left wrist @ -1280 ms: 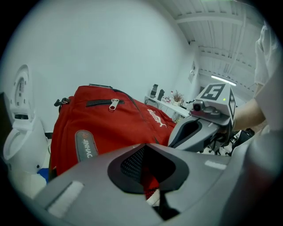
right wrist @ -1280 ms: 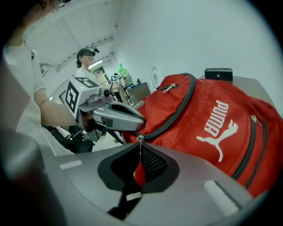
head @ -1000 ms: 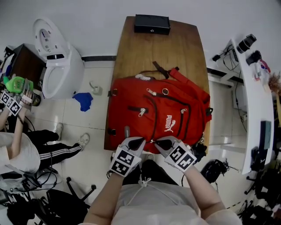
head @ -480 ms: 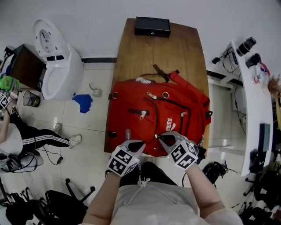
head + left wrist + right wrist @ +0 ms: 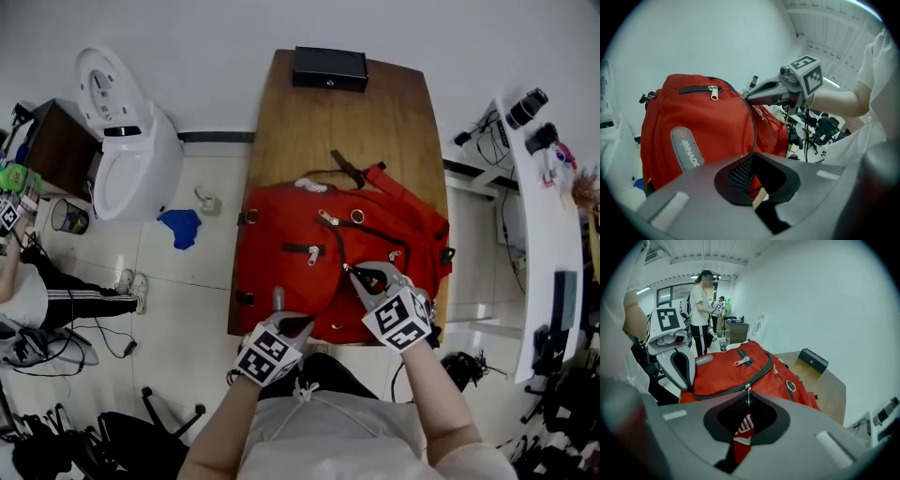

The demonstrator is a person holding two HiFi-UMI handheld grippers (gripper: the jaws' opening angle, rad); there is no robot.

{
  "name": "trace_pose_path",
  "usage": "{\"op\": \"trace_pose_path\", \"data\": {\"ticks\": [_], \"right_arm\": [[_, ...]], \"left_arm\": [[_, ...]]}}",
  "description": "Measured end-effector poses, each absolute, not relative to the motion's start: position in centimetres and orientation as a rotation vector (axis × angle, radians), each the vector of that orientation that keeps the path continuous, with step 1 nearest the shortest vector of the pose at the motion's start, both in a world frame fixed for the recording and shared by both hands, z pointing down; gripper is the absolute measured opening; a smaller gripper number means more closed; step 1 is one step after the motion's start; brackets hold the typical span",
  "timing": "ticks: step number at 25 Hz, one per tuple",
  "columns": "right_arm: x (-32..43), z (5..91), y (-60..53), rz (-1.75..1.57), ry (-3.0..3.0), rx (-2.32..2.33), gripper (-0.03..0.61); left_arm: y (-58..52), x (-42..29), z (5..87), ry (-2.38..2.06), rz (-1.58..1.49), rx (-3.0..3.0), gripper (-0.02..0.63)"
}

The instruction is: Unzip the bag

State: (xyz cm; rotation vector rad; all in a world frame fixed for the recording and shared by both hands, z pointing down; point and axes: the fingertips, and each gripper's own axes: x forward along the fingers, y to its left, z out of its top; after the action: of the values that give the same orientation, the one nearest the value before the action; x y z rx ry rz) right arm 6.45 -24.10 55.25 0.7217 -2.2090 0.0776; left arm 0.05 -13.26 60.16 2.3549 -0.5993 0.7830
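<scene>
Red nylon is spread over the near half of the wooden table [image 5: 309, 112]: the bag [image 5: 309, 225] is laid flat with its base at 6 o'clock, and a black box [image 5: 329, 67] is left at the far end, at 12 o'clock. The zipper pull [image 5: 748, 391] is pinched between the pressed-together jaws of the right gripper [image 5: 349, 270]. The left gripper [image 5: 298, 323] is closed too, and fabric at the bag's near edge seems to be nipped in it, though the contact itself is poorly shown.

Trouble could be met here. The thin pull could be slipped out of the jaws if it is dragged at an angle to the zip track. The whole bag could be hauled up the table if the anchoring hold at 6 o'clock is lost. Loose fabric could also be caught in the slider.

Against a second ago, the right gripper has been carried from the near edge towards 12 o'clock along the curved track, while the left gripper has been kept at the base.
</scene>
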Motion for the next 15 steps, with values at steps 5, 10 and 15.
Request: {"op": "trace_pose_path", "data": {"ticks": [5,10,15], "right_arm": [[6.3,53.9,-27.3,0.065,-2.229,0.772,0.014],[5.8,53.1,-29.6,0.041,-2.240,0.802,0.014],[4.7,52.3,-31.8,0.025,-2.245,0.816,0.014]], "left_arm": [[-13.6,0.1,60.0,-0.634,0.741,2.350,0.006],[-13.6,0.0,59.7,-0.620,0.712,2.341,0.006],[-13.5,0.1,59.8,-0.583,0.728,2.327,0.006]]}}
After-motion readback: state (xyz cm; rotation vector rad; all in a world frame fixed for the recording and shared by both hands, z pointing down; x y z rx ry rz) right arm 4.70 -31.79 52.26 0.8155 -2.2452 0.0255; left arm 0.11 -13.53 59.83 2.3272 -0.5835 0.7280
